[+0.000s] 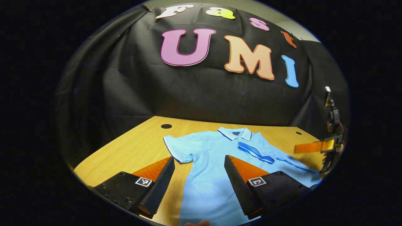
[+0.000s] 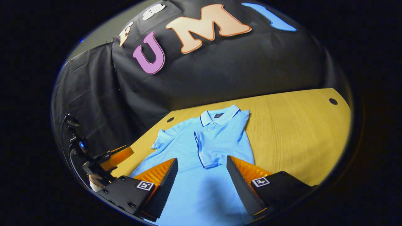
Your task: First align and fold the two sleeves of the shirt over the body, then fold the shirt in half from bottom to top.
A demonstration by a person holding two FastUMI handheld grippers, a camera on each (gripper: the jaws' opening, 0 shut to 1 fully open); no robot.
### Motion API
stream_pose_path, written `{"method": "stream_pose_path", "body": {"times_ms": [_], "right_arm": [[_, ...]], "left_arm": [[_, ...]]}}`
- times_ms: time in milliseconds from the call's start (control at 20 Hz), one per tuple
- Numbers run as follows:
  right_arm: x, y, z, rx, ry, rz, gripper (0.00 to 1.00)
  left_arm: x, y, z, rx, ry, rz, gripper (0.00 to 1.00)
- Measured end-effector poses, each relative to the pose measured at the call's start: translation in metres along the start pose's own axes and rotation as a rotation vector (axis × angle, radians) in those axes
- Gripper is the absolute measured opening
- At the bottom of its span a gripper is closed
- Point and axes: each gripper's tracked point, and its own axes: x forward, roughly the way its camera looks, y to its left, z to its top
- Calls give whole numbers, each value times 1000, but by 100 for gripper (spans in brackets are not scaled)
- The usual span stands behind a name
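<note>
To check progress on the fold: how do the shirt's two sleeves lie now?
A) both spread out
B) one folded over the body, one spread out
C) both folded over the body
B: on the shirt, one sleeve lies over the body while the other sleeve stays spread on the table.

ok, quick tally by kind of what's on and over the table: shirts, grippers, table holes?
Light blue polo shirt, flat on the wooden table: 1
Handheld two-finger grippers, left gripper and right gripper, both open above the shirt: 2
Round dark holes in the tabletop: 2
Total: 5
</note>
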Motion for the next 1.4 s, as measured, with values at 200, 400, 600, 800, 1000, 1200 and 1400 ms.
{"method": "stream_pose_path", "body": {"times_ms": [200, 400, 600, 800, 1000, 1200, 1400], "right_arm": [[-41, -13, -4, -27, -75, -69, 97], [-77, -21, -5, -38, -131, -130, 97], [-114, -28, 8, -55, -201, -184, 97], [-140, -41, 19, -100, -258, -247, 97], [-151, -53, 14, -63, -267, -277, 97], [-155, -60, 10, -16, -285, -281, 97], [-161, -63, 8, 19, -304, -274, 97]], "left_arm": [[40, 19, 1, -2, 99, -23, 94], [79, 34, 6, 2, 152, -26, 94], [122, 62, -8, 22, 235, 23, 94], [142, 78, -31, 1, 316, 62, 95], [143, 79, -39, 26, 347, 65, 95], [142, 81, -45, 32, 373, 82, 95], [143, 79, -46, 29, 375, 76, 93]]}}
